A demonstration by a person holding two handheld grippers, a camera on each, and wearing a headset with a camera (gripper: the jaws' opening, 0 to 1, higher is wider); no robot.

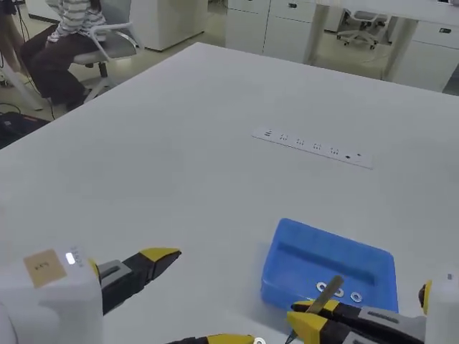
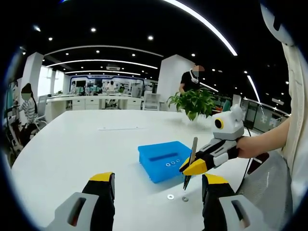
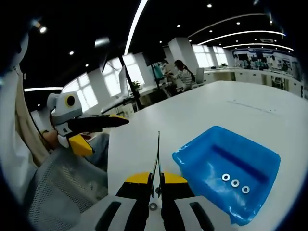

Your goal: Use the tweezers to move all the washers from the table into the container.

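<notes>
1. Currently the right claw [image 3: 157, 179] is clamped narrow on the tweezers [image 3: 158, 154], gripping them around their middle with the tips pointing down near the counter [image 1: 179, 165]. The left claw [image 2: 158, 185] stands wide and holds nothing.
2. Three washers [image 3: 235, 183] lie in a row inside the blue container [image 3: 192, 163]. In the left gripper view two loose washers [image 2: 170, 196] rest on the counter at about 5 o'clock of the container, near the tweezer tips.
3. Risk: a thin, flat washer gives the tips little to bite. A skewed pinch could flick it away or let it slip mid-carry.
4. Risk: the loose washers seem close to the counter's near edge. Pressing down hard could skid one off.
5. Risk: the container's near wall stands at about 10 o'clock of the tips. A low carry could clip it and knock the washer loose.
</notes>
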